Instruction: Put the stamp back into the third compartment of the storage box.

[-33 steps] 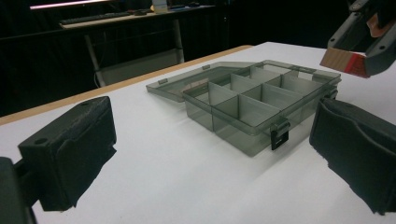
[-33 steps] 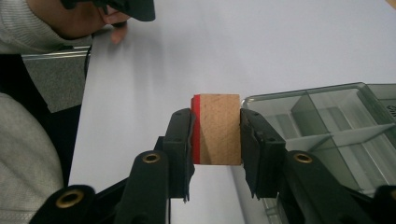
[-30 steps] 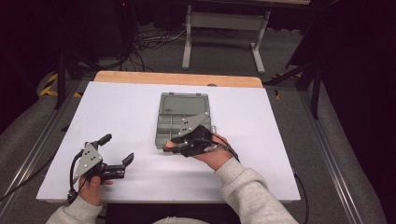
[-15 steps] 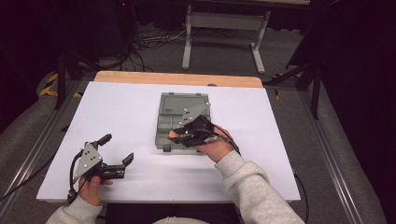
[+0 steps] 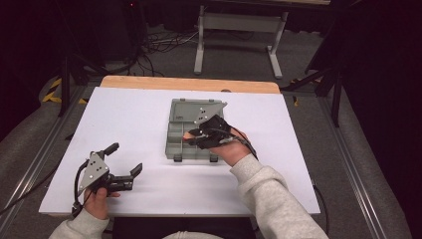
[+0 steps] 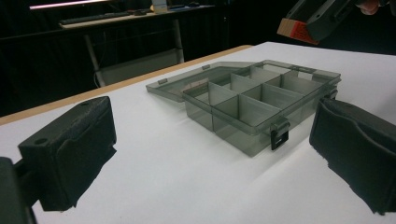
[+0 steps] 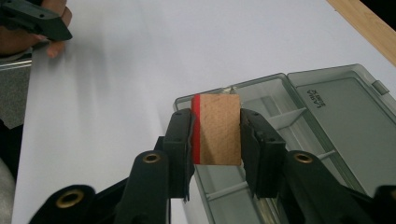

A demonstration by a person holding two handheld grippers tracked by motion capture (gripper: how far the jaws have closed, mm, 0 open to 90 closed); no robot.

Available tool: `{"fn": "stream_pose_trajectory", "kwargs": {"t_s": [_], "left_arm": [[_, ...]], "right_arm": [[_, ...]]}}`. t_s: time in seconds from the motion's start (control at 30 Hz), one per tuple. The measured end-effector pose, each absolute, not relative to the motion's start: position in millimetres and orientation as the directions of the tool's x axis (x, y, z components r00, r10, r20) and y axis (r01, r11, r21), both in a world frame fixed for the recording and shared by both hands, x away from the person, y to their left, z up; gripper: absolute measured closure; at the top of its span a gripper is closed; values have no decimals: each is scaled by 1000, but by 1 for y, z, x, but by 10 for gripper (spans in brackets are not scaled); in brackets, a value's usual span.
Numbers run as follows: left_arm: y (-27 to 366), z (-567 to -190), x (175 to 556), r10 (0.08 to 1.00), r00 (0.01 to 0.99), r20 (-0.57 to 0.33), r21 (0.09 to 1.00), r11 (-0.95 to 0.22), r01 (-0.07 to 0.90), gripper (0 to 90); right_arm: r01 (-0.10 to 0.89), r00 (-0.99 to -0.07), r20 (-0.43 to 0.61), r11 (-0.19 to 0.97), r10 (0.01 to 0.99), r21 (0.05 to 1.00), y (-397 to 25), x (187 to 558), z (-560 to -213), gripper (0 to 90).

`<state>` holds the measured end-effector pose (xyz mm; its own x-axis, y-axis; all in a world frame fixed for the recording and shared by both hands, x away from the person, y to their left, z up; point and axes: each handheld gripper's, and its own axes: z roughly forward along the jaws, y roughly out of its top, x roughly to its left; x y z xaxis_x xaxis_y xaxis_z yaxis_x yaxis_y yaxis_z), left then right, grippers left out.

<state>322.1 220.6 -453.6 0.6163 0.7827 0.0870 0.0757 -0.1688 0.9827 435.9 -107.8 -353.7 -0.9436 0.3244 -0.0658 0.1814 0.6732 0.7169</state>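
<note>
A grey see-through compartment box (image 5: 180, 115) lies open in the middle of the white table, its lid flat on the far side. My right gripper (image 5: 193, 136) hovers over the box's compartments, shut on a small wooden block (image 7: 217, 129) with a red side. That block (image 6: 295, 30) hangs above the box (image 6: 254, 105) in the left gripper view. The box's empty compartments (image 7: 275, 116) lie just beneath the block. My left gripper (image 5: 125, 158) rests near the table's front left edge, open, with nothing between its jaws.
The white table surface (image 5: 124, 114) ends in a wooden strip (image 5: 189, 83) at the far edge. Behind it stand a metal stand (image 5: 239, 30) and cables on the floor. The person's left hand (image 7: 46, 32) appears at the top left of the right gripper view.
My right gripper has carried the block away from the person, from the box's front edge to over its compartments. The left gripper has stayed put.
</note>
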Motion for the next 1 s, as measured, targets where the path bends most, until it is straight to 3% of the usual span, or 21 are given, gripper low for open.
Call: {"fn": "stream_pose_trajectory", "kwargs": {"t_s": [1.0], "left_arm": [[221,-453,322,780,619,92,982,-175,75,14]], "right_arm": [[248,-909,-84,691,408,679,-119,471,-359,658]]}}
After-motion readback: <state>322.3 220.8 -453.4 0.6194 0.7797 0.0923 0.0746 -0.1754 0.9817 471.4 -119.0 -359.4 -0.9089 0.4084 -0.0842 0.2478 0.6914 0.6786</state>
